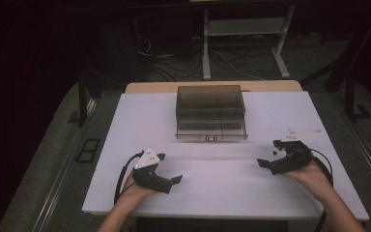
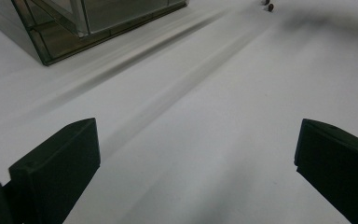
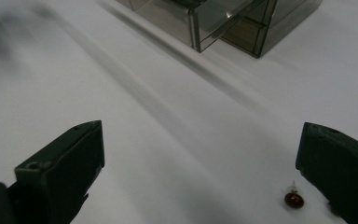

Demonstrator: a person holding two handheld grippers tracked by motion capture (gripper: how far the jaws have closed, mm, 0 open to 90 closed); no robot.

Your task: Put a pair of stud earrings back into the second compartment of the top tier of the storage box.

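The right gripper [image 3: 200, 172] is wide open above the white table [image 1: 222, 188], with a small red earring [image 3: 293, 199] just beside its jaw. The left gripper [image 2: 196, 172] is open too. A clear box [image 1: 211, 112] stands behind.

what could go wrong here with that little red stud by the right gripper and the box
The red stud is tiny and lies beside one jaw of the open right gripper; a slightly off closing could flick it across the white table or pinch only its thin post. The clear box seems to have a drawer edge jutting out at the front, so a reach toward it might bump it. The left gripper is open, holding nothing.
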